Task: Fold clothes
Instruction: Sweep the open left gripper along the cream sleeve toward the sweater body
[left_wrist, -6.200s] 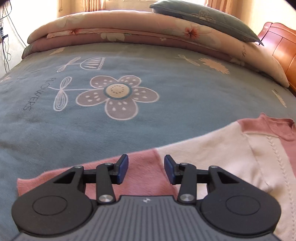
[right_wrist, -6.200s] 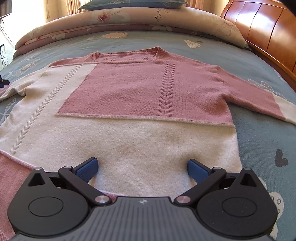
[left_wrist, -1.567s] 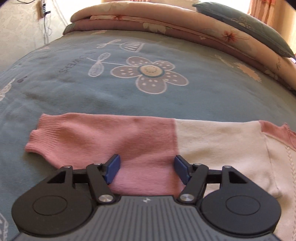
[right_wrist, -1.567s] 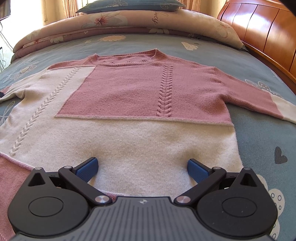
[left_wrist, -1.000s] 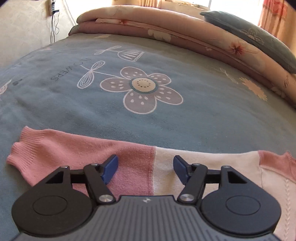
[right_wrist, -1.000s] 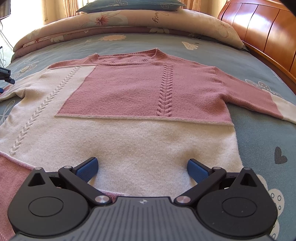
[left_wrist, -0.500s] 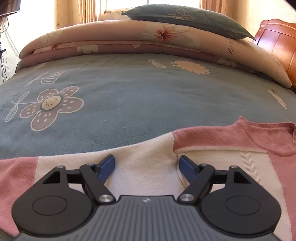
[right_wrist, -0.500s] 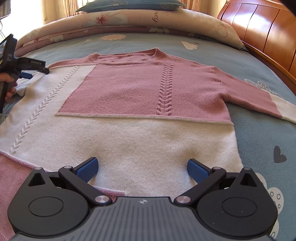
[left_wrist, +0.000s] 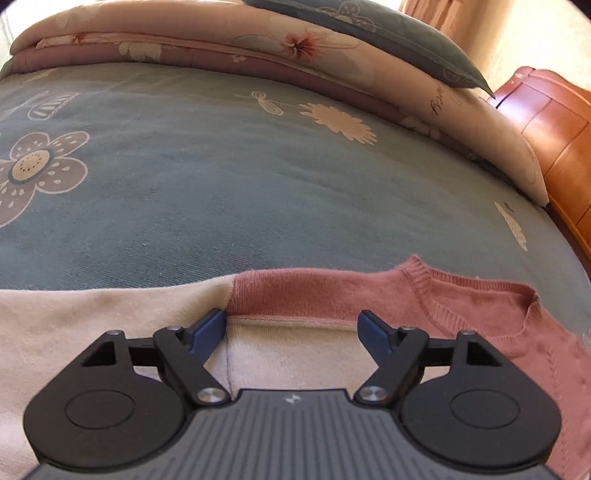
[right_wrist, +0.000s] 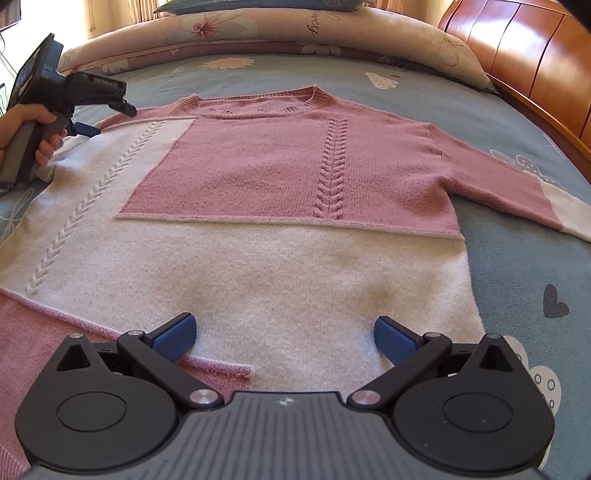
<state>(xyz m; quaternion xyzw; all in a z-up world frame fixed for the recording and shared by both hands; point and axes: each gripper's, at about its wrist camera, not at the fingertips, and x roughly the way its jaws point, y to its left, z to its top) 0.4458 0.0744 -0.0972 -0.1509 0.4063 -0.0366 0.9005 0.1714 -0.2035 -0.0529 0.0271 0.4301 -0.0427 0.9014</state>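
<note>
Pink-and-cream cable-knit sweater (right_wrist: 280, 206) spread flat, front up, on the blue flower-print bed cover (left_wrist: 229, 177). Left hand-held gripper (left_wrist: 291, 330), a second ago over the pink sleeve end, now shifted along to the shoulder seam beside the neckline, jaws apart, nothing clamped. Right hand-held gripper (right_wrist: 284, 338) unmoved at the cream hem, wide apart, empty. Probably lining up shoulder and hem for a first lengthwise fold
</note>
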